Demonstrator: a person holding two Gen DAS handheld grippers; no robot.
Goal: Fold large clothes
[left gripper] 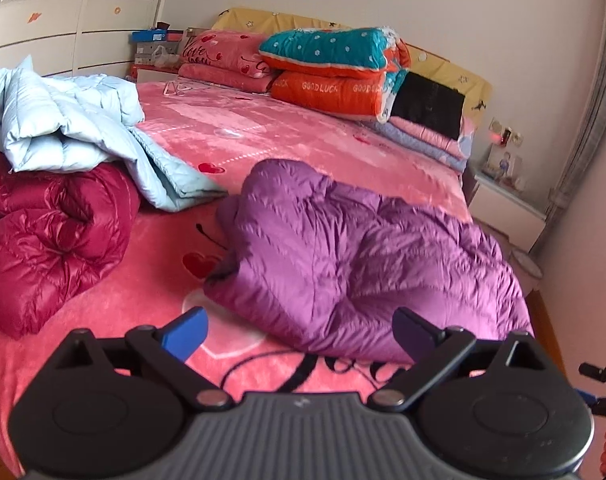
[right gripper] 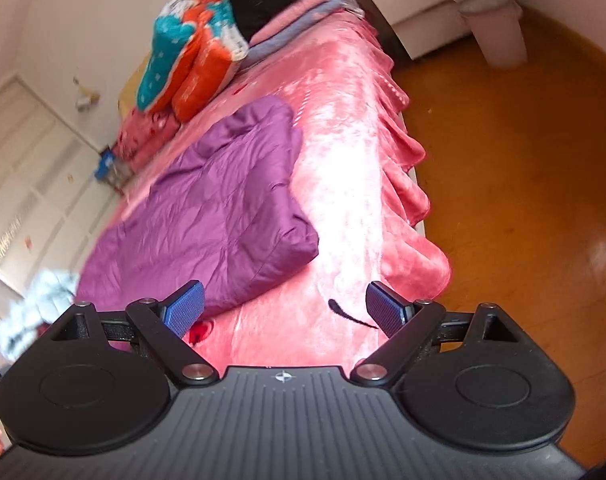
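Note:
A purple down jacket (left gripper: 343, 248) lies folded on the pink bed blanket (left gripper: 263, 136); it also shows in the right wrist view (right gripper: 207, 216). My left gripper (left gripper: 299, 334) is open and empty, hovering just before the jacket's near edge. My right gripper (right gripper: 285, 310) is open and empty, above the blanket (right gripper: 343, 184) beside the jacket's near right corner. A dark red down jacket (left gripper: 51, 236) lies bundled at the left, with a light blue down jacket (left gripper: 67, 128) piled on it.
Folded quilts in teal and orange (left gripper: 335, 68) and pink pillows (left gripper: 223, 56) sit at the headboard. A white nightstand (left gripper: 507, 208) and a pale bin (right gripper: 495, 28) stand on the wooden floor (right gripper: 523, 200) right of the bed. A wardrobe (left gripper: 63, 20) is far left.

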